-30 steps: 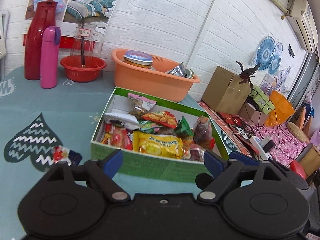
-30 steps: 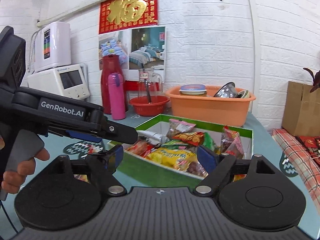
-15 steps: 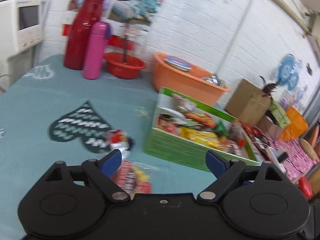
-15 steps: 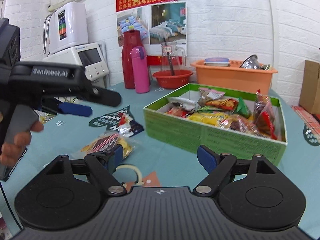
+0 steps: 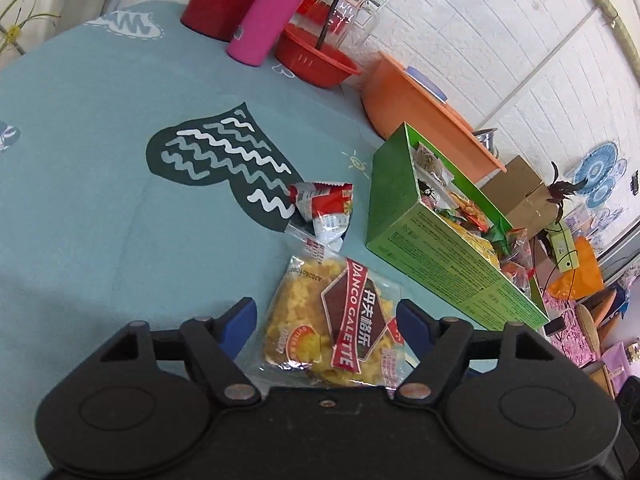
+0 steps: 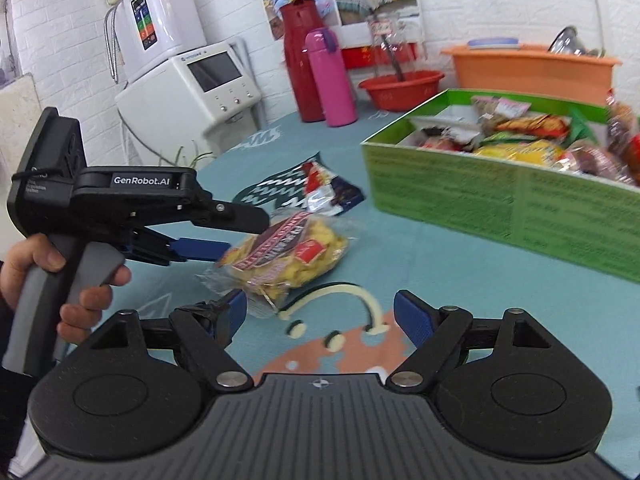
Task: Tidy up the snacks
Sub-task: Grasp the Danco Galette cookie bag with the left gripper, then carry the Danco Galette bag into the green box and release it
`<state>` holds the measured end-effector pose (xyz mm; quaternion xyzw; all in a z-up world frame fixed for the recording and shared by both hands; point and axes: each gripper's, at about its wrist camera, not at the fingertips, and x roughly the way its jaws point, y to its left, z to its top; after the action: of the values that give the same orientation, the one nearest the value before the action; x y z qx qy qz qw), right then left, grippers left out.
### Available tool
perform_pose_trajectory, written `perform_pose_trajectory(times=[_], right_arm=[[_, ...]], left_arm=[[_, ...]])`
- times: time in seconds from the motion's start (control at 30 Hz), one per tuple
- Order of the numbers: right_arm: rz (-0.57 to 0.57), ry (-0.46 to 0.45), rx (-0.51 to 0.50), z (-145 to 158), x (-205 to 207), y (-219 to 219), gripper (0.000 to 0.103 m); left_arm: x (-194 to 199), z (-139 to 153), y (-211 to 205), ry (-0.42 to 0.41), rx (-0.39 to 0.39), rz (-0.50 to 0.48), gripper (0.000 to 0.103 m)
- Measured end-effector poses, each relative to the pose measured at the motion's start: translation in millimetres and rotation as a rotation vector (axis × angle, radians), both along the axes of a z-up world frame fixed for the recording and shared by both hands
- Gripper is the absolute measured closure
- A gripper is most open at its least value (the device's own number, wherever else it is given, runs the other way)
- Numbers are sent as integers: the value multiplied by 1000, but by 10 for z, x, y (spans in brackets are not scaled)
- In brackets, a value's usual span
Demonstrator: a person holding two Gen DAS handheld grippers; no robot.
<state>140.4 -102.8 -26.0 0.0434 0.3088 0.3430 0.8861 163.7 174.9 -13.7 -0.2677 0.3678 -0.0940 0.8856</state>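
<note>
Fingers of the left gripper (image 5: 326,318) are spread wide, straddling the galette packet (image 5: 334,320) lying flat on the tablecloth (image 5: 100,200). Best to lower, then pinch its middle. Ahead-right waits the green snack box (image 5: 436,252). The right gripper (image 6: 320,314) hangs spread, empty.
</note>
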Motion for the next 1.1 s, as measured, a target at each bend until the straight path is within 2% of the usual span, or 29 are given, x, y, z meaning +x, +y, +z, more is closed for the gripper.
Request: perform_pose_trajectory(times=[0.17,0.23,0.27,0.3,0.33,0.37,0.47,0.53,0.8,1.1], right_arm=[[10,80,51,-75,192,147,0],[10,110,73,-111,269,185,1],[11,127,87,-130,307,199,3],[14,131,110,-146,333,203,4],[16,140,124,-158,353,215,17],[18,152,130,-164,367,228,28],[15,138,119,-145,318,212,38],[5,111,109,-103,263,160,41],[-64,-24,157,222,104,-174,42],[-153,-129,206,503,221,-583,43]], left_arm=[[61,-60,28,14,-13,-34,0],[79,-91,19,12,-8,-46,18],[75,-94,8,11,-5,-51,22],[76,-101,-8,18,-9,-61,39],[74,-113,-29,27,-17,-70,45],[55,-108,-58,27,-10,-60,45],[-10,-68,-150,29,4,-45,47],[-43,-17,-219,16,3,-47,47],[-30,426,-603,-98,43,-101,48],[321,765,-1060,-175,82,-186,47]])
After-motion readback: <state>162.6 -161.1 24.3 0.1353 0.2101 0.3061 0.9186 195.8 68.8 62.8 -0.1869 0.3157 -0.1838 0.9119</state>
